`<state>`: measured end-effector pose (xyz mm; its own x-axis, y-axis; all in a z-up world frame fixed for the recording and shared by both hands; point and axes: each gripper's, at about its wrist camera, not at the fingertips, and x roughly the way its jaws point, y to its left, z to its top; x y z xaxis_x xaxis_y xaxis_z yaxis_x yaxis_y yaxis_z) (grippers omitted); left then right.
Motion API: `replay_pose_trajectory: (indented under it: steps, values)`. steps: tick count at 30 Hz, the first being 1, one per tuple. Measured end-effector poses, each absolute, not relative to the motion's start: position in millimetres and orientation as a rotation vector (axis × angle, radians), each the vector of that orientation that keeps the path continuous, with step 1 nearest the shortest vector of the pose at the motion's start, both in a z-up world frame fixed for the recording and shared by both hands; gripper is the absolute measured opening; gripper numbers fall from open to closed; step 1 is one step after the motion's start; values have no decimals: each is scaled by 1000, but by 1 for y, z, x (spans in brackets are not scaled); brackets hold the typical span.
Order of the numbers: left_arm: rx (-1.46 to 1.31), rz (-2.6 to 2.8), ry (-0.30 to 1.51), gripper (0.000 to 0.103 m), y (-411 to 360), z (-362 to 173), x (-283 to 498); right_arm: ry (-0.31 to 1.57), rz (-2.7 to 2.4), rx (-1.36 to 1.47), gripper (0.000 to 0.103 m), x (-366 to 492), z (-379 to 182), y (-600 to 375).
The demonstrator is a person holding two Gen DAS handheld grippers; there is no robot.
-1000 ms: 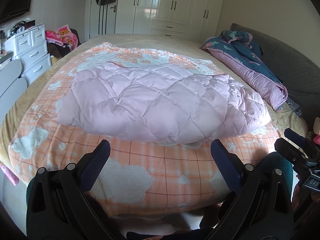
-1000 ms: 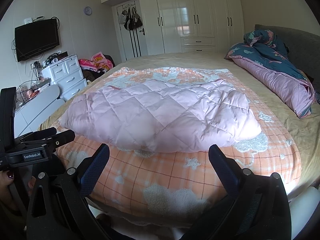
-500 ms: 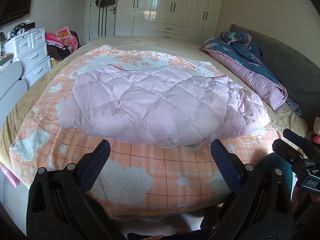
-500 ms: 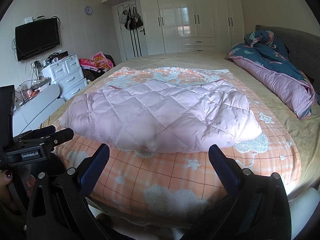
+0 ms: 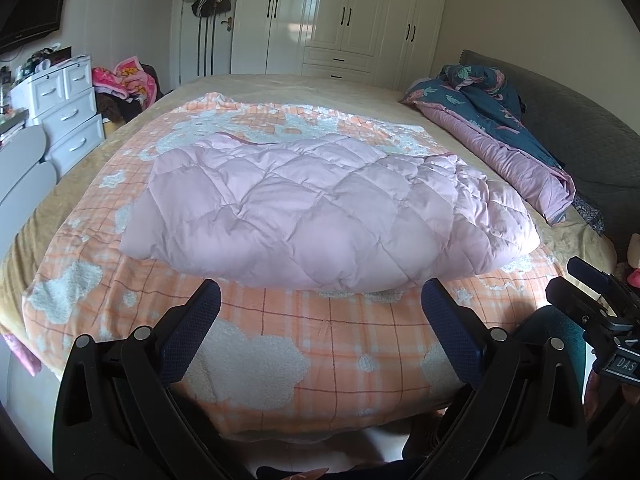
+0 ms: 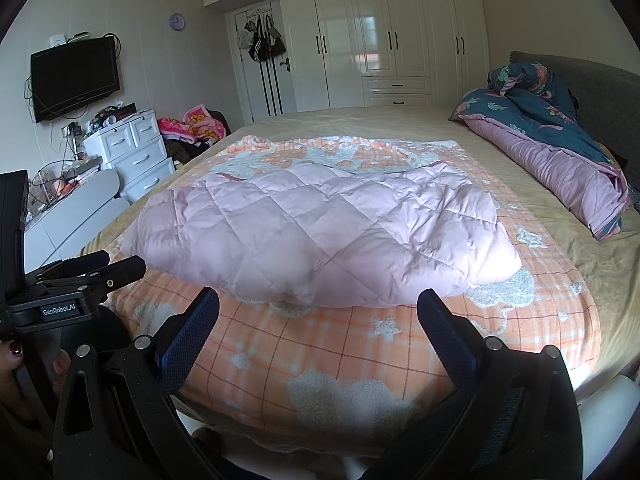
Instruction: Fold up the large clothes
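A pale pink quilted puffer garment (image 5: pixel 320 212) (image 6: pixel 320 236) lies folded in a thick bundle on an orange checked blanket (image 5: pixel 304 344) (image 6: pixel 340 356) spread over the bed. My left gripper (image 5: pixel 320 312) is open, held above the blanket's near edge, short of the garment and touching nothing. My right gripper (image 6: pixel 318 316) is open too, likewise hovering before the garment's front edge. The right gripper's body (image 5: pixel 600 312) shows at the right edge of the left wrist view; the left gripper's body (image 6: pixel 68 280) shows at the left of the right wrist view, held by a hand.
A blue and purple duvet (image 5: pixel 500 128) (image 6: pixel 560 152) is heaped along the bed's right side by a grey headboard (image 5: pixel 576 128). White drawers (image 5: pixel 68 108) (image 6: pixel 132 152) and a heap of clothes (image 6: pixel 192 124) stand left. White wardrobes (image 6: pixel 380 40) line the far wall.
Both views have tilted slightly upward and backward, so the garment sits lower in the frames. The garment has not moved and both grippers stay open.
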<state>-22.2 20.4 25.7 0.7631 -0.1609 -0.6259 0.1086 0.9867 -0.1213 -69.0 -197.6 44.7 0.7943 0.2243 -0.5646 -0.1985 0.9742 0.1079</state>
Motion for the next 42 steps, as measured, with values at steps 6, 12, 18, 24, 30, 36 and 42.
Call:
replay_pose_trajectory:
  steps: [6, 12, 18, 24, 30, 36, 42]
  values:
    - [-81, -148, 689, 94, 20, 25, -22, 610, 227, 43, 99, -69, 45, -198]
    - [-80, -147, 687, 94, 22, 28, -23, 612, 227, 43, 99, -69, 45, -198]
    - [-79, -145, 687, 94, 22, 28, -23, 611, 227, 42, 99, -69, 45, -198]
    - [-80, -147, 686, 94, 22, 27, -24, 610, 227, 42, 99, -69, 45, -198]
    - [-84, -149, 686, 94, 25, 29, -23, 610, 227, 41, 99, -70, 45, -197]
    - [-79, -148, 683, 94, 24, 29, -24, 610, 227, 41, 99, -69, 45, -197]
    - [-75, -146, 684, 94, 26, 30, -24, 610, 228, 39, 99, -70, 45, -197]
